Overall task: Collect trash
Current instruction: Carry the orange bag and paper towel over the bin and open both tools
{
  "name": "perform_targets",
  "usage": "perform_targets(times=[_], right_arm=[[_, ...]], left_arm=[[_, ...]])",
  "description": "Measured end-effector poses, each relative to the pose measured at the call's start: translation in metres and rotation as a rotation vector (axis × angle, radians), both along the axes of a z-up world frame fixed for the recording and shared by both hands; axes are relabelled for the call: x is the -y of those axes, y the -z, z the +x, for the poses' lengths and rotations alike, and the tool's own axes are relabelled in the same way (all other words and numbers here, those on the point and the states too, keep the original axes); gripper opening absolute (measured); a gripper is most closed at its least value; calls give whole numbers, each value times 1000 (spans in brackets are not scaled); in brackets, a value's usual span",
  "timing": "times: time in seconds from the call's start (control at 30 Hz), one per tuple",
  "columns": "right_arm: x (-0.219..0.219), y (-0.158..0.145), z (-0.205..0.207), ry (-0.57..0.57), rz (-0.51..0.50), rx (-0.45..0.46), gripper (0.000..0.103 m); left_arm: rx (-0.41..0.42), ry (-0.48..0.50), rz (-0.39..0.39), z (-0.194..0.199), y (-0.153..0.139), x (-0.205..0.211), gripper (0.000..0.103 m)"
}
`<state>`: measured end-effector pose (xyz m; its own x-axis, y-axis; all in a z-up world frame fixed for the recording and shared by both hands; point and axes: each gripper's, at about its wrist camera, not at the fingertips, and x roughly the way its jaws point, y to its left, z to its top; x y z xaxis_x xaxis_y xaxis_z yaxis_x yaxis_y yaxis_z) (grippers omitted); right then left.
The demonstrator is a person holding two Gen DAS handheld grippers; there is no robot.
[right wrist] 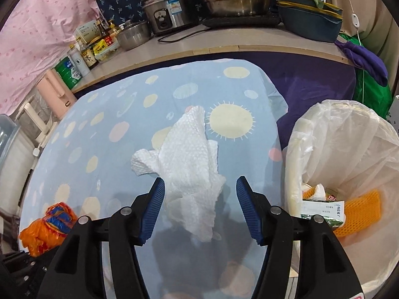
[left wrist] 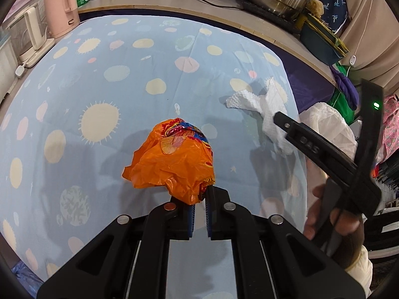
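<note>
Right wrist view: your right hand-held gripper [right wrist: 200,208] stood wide apart, its blue pads [right wrist: 153,210] flanking the near end of the crumpled paper towel [right wrist: 189,159], which lay on the bench [right wrist: 82,134] under the spotted cloth. The towel's long axis ran from 6 o'clock toward 12 o'clock, almost straight ahead along the fingers, so the jaws would close across its narrow width. The lined bin [right wrist: 349,149] sat at 3 o'clock, just beside the bench edge, with scraps already inside.

Left wrist view: your left hand-held gripper [left wrist: 199,210] was clamped narrow on the hem of the orange plastic bag [left wrist: 172,162], which bulged toward 12 o'clock. The right hand was nearer the towel.
</note>
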<state>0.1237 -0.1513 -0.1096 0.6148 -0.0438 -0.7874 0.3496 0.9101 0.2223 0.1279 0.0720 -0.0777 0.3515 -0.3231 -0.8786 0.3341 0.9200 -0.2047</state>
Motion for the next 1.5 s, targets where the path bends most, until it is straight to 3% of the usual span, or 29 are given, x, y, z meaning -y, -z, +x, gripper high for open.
perform_targets(times=[0.07, 0.13, 0.2, 0.47, 0.8, 1.2, 1.5], right_arm=[[-2, 6, 7, -15, 11, -22, 36], [-5, 6, 9, -24, 14, -33, 9], [-6, 0, 5, -32, 22, -17, 6], [3, -63, -37, -24, 44, 126, 5], [43, -130, -105, 71, -34, 258, 5], [102, -155, -168, 231, -90, 289, 5], [131, -152, -196, 302, -105, 280, 5]], left_arm=[[-2, 0, -1, -1, -1, -1, 6], [1, 1, 0, -2, -2, -1, 6], [4, 0, -1, -4, -4, -2, 6], [38, 26, -26, -16, -24, 7, 6], [123, 131, -89, -44, -71, 53, 6], [189, 278, -158, -72, -111, 128, 6], [199, 363, -166, -90, -118, 172, 7]])
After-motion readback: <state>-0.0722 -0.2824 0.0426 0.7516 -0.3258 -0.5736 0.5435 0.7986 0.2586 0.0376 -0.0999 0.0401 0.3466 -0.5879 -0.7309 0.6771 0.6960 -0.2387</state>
